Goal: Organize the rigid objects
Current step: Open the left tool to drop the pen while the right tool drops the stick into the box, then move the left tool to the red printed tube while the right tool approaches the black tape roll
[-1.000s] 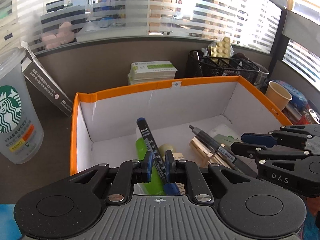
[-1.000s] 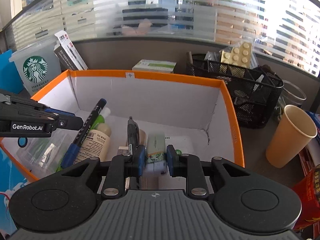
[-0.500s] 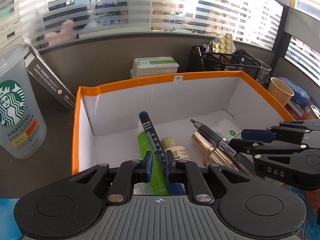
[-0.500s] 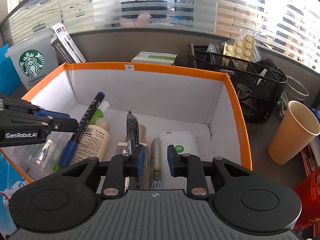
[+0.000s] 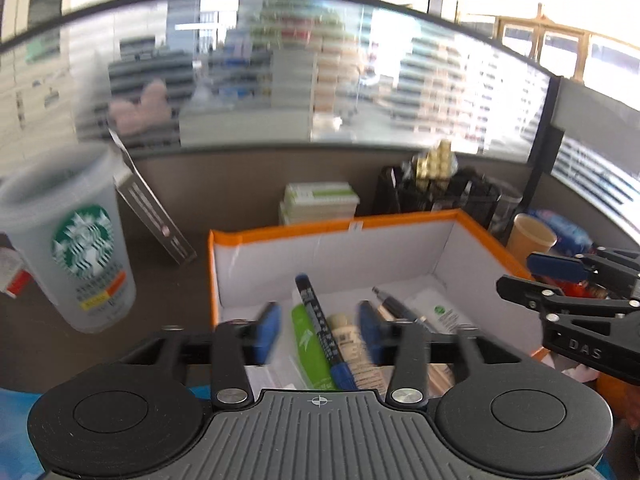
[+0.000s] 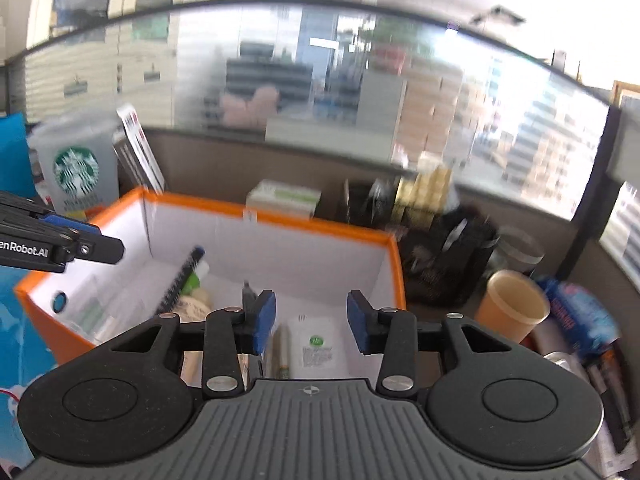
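- Hovering above the near edge of the orange-rimmed white cardboard box [image 5: 334,227], the left gripper [image 5: 319,330] has its blue-padded jaws spread wide apart, with nothing between them.
- Lying inside the box, below that gap, the dark blue marker pen with white lettering [image 5: 320,330] slants from the back of the floor toward the near wall, free of both pads.
- Just to the left of the marker sits a bright green tube [image 5: 308,350], and just to its right a small beige bottle with a printed label [image 5: 352,340]; all three lie close together.
- Further right on the box floor rest a dark grey pen with a metal tip [image 5: 394,306] and a flat white pack with a green round mark [image 5: 440,312].
- Over the same box from the other side, the right gripper [image 6: 311,322] also has its jaws well apart and grips nothing.
- From the right wrist view the white pack [image 6: 316,346] lies on the floor just below the open jaws, with a thin gold-coloured stick [image 6: 282,354] beside it on the left; the picture is blurred.
- Outside the box stand a frosted plastic cup with a green mermaid logo [image 5: 86,258] to the left, a tan paper cup [image 6: 514,306] to the right, and a black wire-mesh basket [image 6: 444,254] near the back right corner.
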Available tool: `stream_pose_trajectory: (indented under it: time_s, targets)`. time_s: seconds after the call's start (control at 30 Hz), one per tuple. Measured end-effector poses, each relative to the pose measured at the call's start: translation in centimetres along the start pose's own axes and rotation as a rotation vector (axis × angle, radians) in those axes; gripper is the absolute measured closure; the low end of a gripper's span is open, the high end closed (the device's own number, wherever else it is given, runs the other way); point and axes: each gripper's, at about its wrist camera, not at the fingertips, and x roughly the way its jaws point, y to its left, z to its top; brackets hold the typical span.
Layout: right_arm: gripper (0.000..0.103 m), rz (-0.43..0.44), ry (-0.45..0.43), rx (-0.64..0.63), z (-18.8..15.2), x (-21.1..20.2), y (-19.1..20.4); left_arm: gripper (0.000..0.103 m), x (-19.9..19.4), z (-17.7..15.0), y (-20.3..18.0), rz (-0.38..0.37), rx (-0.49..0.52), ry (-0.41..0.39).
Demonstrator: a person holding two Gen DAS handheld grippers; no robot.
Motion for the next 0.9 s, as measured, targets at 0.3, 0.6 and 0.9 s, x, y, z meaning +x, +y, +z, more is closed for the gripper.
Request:
stream_pose_trajectory:
  time_s: [0.3,0.6,0.9]
  targets:
    - [0.038,0.041,-0.146,-0.061,-0.5,-6.9,2.9,0.003,-5.3,-0.4,-1.4,0.091,0.075,-0.167]
    - [0.035,0.166,-0.048,-0.102,-5.6,-6.7,7.9,0.002,-6.1,-3.1,0.0,0.087,0.031,-0.129]
    - [0.035,0.270,0.108,-0.112,-9.3,-2.9,12.2,0.002,-7.2,-6.9,3.7,0.113,-0.061,-0.080]
